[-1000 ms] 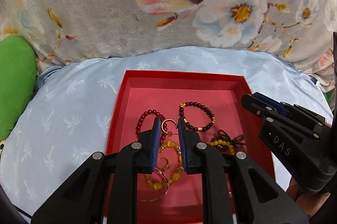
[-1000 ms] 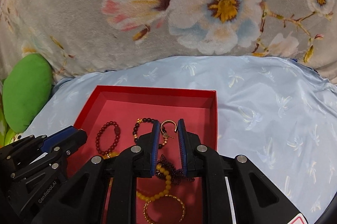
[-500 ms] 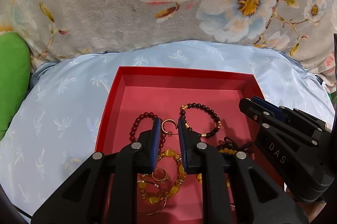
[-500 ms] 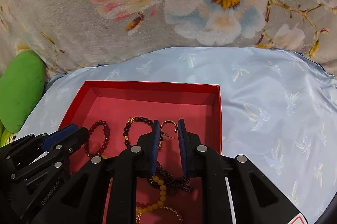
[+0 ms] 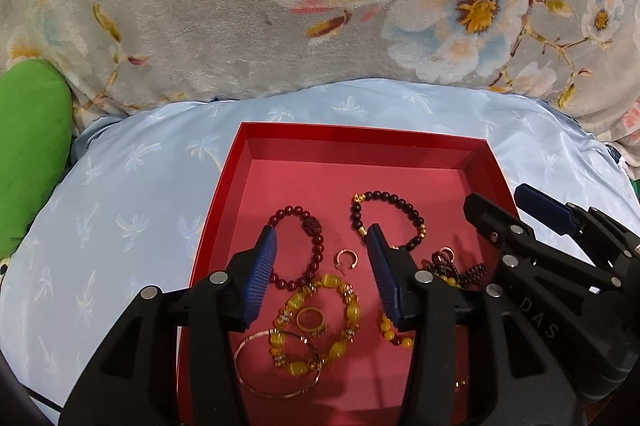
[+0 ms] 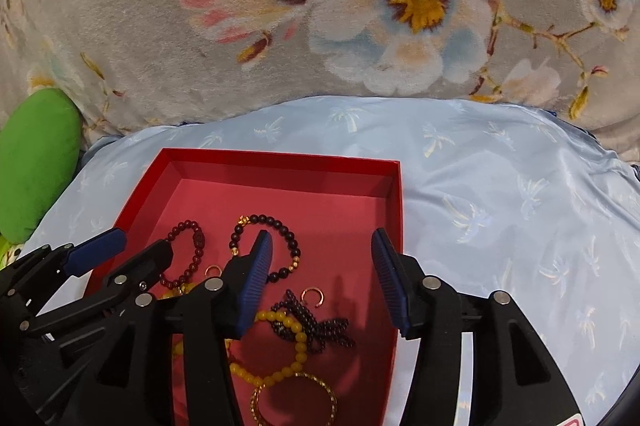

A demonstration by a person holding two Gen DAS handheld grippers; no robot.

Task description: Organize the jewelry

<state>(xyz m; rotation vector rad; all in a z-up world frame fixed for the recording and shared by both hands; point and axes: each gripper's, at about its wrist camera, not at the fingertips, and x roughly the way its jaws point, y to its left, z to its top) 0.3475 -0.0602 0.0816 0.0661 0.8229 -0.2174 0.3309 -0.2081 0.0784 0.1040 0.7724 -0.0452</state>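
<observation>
A red box [image 5: 404, 140] [image 6: 280, 158] lies on a light blue cushion and holds jewelry. A small gold hoop earring [image 5: 346, 259] lies on the box floor below my open left gripper [image 5: 322, 246]. A second gold hoop earring [image 6: 313, 295] lies below my open right gripper [image 6: 322, 246]. Around them lie a dark red bead bracelet [image 5: 306, 250], a black bead bracelet [image 5: 394, 218], a yellow bead bracelet [image 5: 316, 326], a gold ring [image 5: 310, 318] and a thin gold bangle [image 5: 276, 366]. Both grippers hover over the box, empty.
The blue cushion [image 6: 500, 186] spreads around the box, wider on the right. A floral grey blanket [image 5: 320, 6] rises behind it. A green pillow [image 5: 28, 154] lies at the far left. Dark tangled beads [image 6: 316, 326] and a yellow bead strand [image 6: 288, 346] lie near the box's front.
Both grippers were shut, each on a gold hoop earring. Both have opened, and the earrings now lie on the box floor.
</observation>
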